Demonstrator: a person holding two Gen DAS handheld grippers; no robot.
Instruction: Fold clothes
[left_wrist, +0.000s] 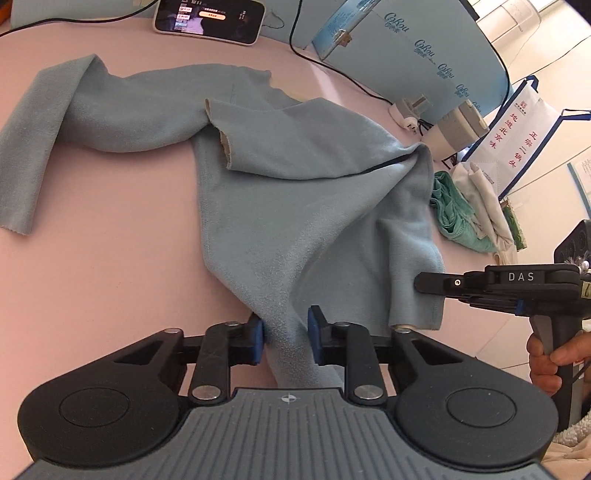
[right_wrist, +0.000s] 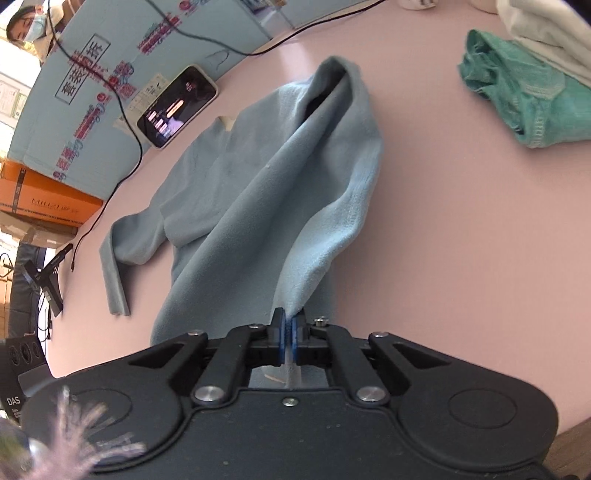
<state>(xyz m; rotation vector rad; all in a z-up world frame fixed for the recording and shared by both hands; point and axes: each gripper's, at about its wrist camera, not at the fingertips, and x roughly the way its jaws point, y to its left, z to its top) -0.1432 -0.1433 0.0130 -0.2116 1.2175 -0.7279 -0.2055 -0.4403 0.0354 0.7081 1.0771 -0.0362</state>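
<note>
A phone (left_wrist: 209, 17) lies on the pink table (left_wrist: 110, 258) — cables (left_wrist: 332, 66) and a white plug (left_wrist: 406, 114) nearby.

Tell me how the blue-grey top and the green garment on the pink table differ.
The blue-grey top is spread out long, one sleeve stretched aside; the green garment sits bunched in a heap. The blue-grey top looks soft and fleecy, the green garment thinner with visible stitched hems. The right tongs pinch the blue-grey top's edge; nothing grips the green garment. Both rest on the pink table.

A pink worktop (left_wrist: 110, 258) backed by pale blue printed panels (left_wrist: 424, 37), orange boxes (right_wrist: 44, 192) stacked beside it, daylight beyond
</note>
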